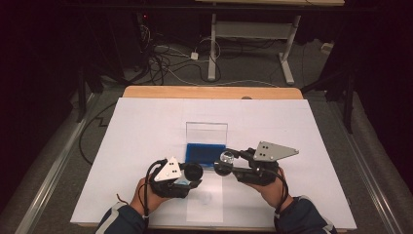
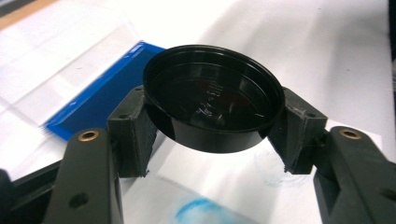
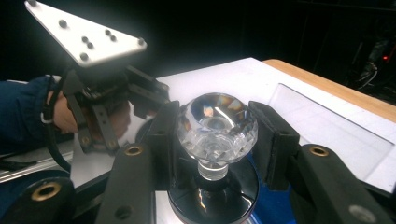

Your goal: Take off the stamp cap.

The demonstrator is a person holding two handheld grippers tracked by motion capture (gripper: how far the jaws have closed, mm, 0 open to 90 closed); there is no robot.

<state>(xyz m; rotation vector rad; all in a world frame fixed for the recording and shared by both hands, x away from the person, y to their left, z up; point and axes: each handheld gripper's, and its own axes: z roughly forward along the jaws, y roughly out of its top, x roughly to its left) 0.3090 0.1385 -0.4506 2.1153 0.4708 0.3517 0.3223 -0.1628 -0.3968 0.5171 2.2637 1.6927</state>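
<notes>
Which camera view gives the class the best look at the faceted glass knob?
The right gripper view: the glass knob sits large and close between that gripper's jaws, facets and stem clear. In the high view it is a small bright ball at the right gripper. The left gripper view looks at the black lid instead.

Black round cap (image 2: pixel 214 100) sat clamped between the left gripper's pads, hollow side up, glossy, held above the white sheet. Faceted clear crystal knob (image 3: pixel 217 125) on a short clear neck was clamped between the right gripper's pads, over a black glossy base (image 3: pixel 212 193). Blue-bottomed clear case (image 1: pixel 206 141) lay open behind both.
</notes>
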